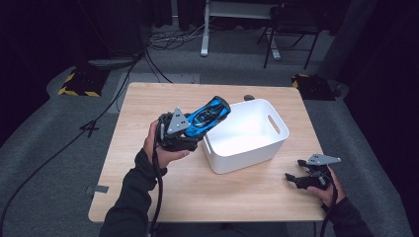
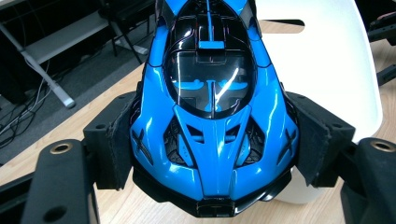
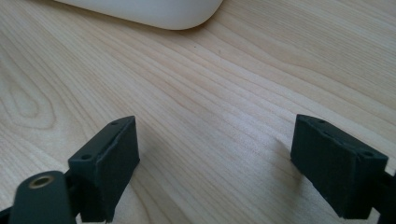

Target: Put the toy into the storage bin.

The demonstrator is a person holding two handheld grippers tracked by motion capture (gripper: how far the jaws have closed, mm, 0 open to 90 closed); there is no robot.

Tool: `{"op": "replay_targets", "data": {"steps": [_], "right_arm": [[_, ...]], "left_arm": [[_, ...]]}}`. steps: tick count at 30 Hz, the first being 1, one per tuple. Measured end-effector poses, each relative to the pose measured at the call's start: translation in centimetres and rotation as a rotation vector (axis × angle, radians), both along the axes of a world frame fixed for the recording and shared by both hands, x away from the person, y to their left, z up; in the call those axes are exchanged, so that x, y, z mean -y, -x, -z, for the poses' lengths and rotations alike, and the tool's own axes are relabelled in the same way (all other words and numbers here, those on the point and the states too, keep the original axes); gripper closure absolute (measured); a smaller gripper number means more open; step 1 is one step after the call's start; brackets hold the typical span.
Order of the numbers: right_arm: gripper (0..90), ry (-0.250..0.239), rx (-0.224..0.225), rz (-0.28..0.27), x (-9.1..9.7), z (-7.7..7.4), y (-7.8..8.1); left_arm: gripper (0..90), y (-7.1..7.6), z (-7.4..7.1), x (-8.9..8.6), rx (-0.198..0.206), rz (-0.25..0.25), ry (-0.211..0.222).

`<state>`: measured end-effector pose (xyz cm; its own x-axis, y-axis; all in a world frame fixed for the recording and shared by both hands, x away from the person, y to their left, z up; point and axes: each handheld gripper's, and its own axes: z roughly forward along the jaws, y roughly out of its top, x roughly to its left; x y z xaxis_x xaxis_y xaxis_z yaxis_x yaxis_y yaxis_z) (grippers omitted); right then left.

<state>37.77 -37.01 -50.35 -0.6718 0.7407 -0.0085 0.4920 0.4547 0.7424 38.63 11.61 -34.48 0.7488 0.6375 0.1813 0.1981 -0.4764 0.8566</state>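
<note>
A glossy blue and black toy sports car (image 1: 208, 116) is held up off the table, its far end over the left rim of a white plastic bin (image 1: 249, 150). My left gripper (image 1: 190, 132) is shut on the car's sides; in the left gripper view the car (image 2: 212, 116) sits wedged between both pads (image 2: 116, 149), with the bin (image 2: 336, 70) behind it. My right gripper (image 1: 294, 170) rests low near the table's front right corner, open with nothing between its jaws. In the right gripper view it (image 3: 215, 158) hovers over bare wood, with a bin corner (image 3: 154, 11) ahead.
The light wooden table (image 1: 163, 187) has bare room in front and to the left of the bin. Past its far edge, grey floor holds cables (image 1: 123, 74), a white desk leg (image 1: 204, 29) and a black chair (image 1: 291, 24).
</note>
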Motion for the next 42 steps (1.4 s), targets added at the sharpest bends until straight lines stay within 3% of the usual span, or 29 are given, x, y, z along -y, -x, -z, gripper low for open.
{"op": "replay_targets", "data": {"steps": [5,8,11,13,14,19,20,23,25,42], "right_arm": [[15.4,0.001,-0.001,-0.001,0.0,0.0,0.0],[15.4,-0.001,0.0,0.0,0.0,0.0,0.0],[15.3,0.0,0.0,0.0,0.0,0.0,0.0],[15.3,0.001,-0.001,0.0,0.0,0.0,0.0],[15.3,0.0,-0.001,0.0,0.0,0.0,0.0],[15.3,0.0,-0.001,0.0,0.0,0.0,0.0],[15.4,0.0,0.0,0.0,0.0,0.0,0.0],[15.4,0.0,0.0,0.0,0.0,0.0,0.0],[15.4,0.0,-0.001,0.0,0.0,0.0,0.0],[15.3,0.0,-0.001,0.0,0.0,0.0,0.0]], "left_arm": [[25.9,-0.1,-0.2,1.0,-0.004,0.007,0.014],[25.9,-0.2,-0.3,1.5,0.004,0.014,-0.003],[25.9,-0.3,-0.4,1.8,0.011,0.035,-0.062],[25.9,-0.3,-0.3,2.4,-0.005,0.04,-0.037],[25.9,-0.3,-0.4,2.4,0.004,0.045,-0.058],[25.9,-0.6,-0.6,3.3,-0.002,0.064,-0.075],[25.9,-0.6,-0.6,3.6,-0.012,0.069,-0.062],[25.9,-0.8,-0.6,4.1,-0.032,0.079,-0.085],[25.9,-1.1,-0.7,4.4,-0.017,0.09,-0.131],[25.9,-2.0,-0.1,7.0,-0.076,0.147,-0.203]]}}
